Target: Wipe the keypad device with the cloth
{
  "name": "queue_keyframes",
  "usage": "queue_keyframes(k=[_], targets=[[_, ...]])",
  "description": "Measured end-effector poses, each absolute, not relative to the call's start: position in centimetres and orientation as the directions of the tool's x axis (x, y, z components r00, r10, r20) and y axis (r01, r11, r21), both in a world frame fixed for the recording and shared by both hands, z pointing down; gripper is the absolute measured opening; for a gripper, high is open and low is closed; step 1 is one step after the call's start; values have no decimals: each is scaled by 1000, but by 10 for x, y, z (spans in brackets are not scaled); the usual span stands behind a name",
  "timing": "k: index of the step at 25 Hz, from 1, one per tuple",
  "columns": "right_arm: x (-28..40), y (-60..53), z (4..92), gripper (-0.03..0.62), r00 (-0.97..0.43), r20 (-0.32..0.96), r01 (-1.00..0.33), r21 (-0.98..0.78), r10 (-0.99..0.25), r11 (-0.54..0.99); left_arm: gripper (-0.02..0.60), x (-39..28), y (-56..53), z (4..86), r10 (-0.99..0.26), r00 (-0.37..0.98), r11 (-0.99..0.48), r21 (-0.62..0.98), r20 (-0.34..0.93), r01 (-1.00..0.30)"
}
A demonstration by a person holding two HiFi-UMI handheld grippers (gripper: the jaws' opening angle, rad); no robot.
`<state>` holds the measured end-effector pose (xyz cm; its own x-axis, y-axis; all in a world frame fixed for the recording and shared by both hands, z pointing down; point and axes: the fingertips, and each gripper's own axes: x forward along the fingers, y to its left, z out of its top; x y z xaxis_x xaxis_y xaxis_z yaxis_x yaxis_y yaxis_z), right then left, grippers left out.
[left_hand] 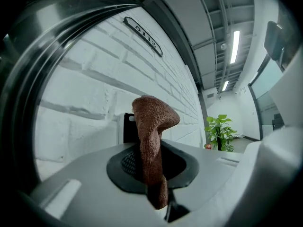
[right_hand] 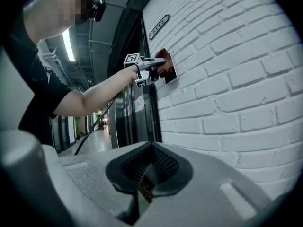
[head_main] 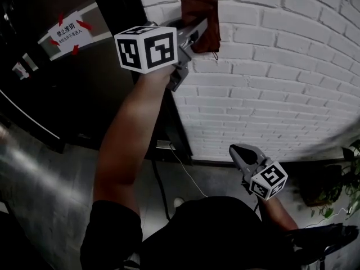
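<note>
- Head view: the left gripper is raised on an outstretched arm against a white brick wall. It presses a brown cloth flat onto the bricks near the wall's left edge. The cloth covers whatever is mounted there. Left of the wall stands a dark door with a white notice held on by red tape. The right gripper hangs low, near the foot of the wall and well apart from the cloth. The floor is grey and glossy. A thin cable trails across it from the base of the door frame, and a potted plant shows at the right edge.
- Left gripper view: the jaws are clamped on the cloth, which rises between them in a folded peak. Just behind it, the black keypad device sits on the brick wall, its right side hidden by the cloth. A dark room-number plate is fixed higher up the wall. Strip lights run along an open ceiling, and the plant stands on the floor down the corridor.
- Right gripper view: the jaws are pressed together, gripping nothing. Beyond them the brick wall runs up to the left gripper, which holds the cloth on the keypad device, with the room-number plate above. A corridor with dark doors recedes to the left.
</note>
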<state>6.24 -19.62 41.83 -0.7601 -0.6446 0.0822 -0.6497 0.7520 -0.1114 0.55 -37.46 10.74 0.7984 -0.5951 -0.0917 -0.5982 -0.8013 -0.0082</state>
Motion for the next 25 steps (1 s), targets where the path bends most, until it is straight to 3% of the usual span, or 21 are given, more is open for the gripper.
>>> queue_keyframes(k=[25], targets=[[65, -181, 432, -9, -742, 110, -671, -122, -661, 732, 61, 8, -375, 210, -587, 809, -805, 97, 20, -586]])
